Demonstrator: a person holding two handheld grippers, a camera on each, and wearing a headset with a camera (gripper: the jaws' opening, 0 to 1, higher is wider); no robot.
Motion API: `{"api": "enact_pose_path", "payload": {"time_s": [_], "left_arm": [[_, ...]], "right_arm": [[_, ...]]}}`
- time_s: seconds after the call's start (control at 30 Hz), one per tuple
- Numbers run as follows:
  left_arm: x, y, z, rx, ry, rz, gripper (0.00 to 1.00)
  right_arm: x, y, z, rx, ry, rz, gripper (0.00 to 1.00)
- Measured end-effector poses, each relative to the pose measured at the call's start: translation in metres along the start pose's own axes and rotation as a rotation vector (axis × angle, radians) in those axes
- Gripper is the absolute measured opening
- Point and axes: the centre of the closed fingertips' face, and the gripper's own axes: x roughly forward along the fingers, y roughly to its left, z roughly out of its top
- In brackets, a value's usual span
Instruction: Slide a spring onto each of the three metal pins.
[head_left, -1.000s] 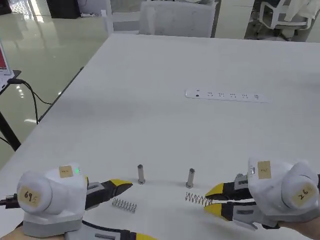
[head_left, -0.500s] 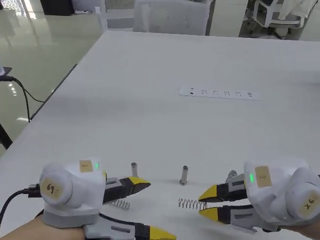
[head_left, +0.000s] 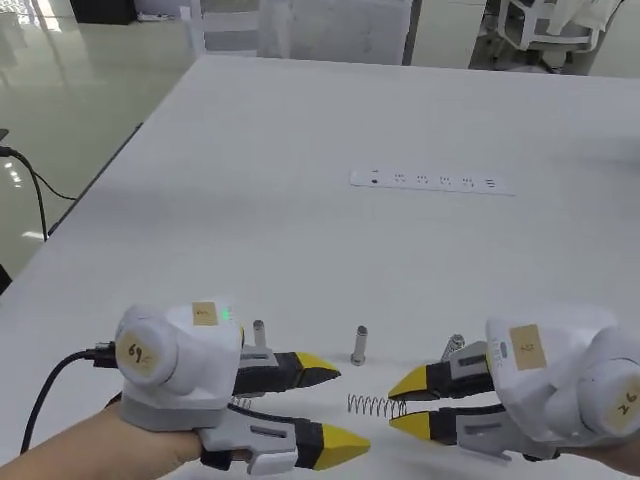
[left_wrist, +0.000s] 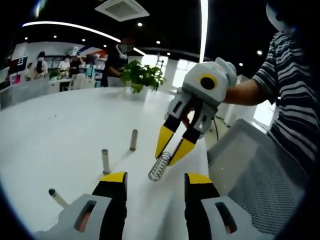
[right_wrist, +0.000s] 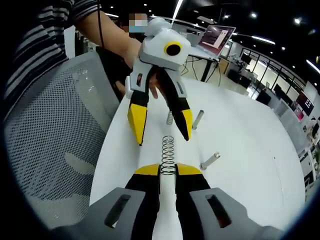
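The white table (head_left: 300, 200) takes up most of the head view. In the right gripper view a grey mesh chair (right_wrist: 55, 130) sits at 9 o'clock, off the table's edge.

The left gripper (head_left: 335, 408) is at 7 o'clock in the head view. Its yellow-tipped jaws are spread wide and hold nothing, and they point toward 3 o'clock. The right gripper (head_left: 398, 404) faces it from 5 o'clock. Its own view shows the jaws pinched close on one end of the spring (right_wrist: 168, 150).

A white power strip (head_left: 430, 182) lies at 2 o'clock, well apart from the work.

Three pins stand upright in a row at 6 o'clock. The left pin (head_left: 259, 333) is just beside the left gripper's body. The middle pin (head_left: 359, 345) stands between the two grippers. The right pin (head_left: 455, 347) is partly hidden behind the right gripper.

The spring (head_left: 368, 405) runs from the right gripper's tips toward 9 o'clock, into the gap between the left gripper's jaws and short of the middle pin. The second spring (right_wrist: 169, 118) lies on the table beyond the left gripper's jaws in the right gripper view.
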Motion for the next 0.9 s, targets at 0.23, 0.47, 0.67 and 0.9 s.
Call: {"api": "enact_pose_path", "payload": {"time_s": [0.23,0.47,0.67,0.9], "left_arm": [[0.006,-0.005,0.005,0.013,-0.007,-0.041,0.21],[0.007,-0.008,0.006,0.047,-0.005,-0.055,0.06],[0.005,-0.011,0.004,0.088,0.004,-0.070,0.03],[0.003,-0.014,0.005,0.115,0.012,-0.098,0.02]], "right_arm": [[-0.002,0.000,0.004,0.001,-0.010,0.004,0.08],[-0.004,0.002,0.006,-0.001,-0.015,0.009,0.08],[-0.004,0.002,0.006,0.002,-0.017,0.010,0.08],[-0.005,0.005,0.008,0.060,-0.038,0.017,0.08]]}}
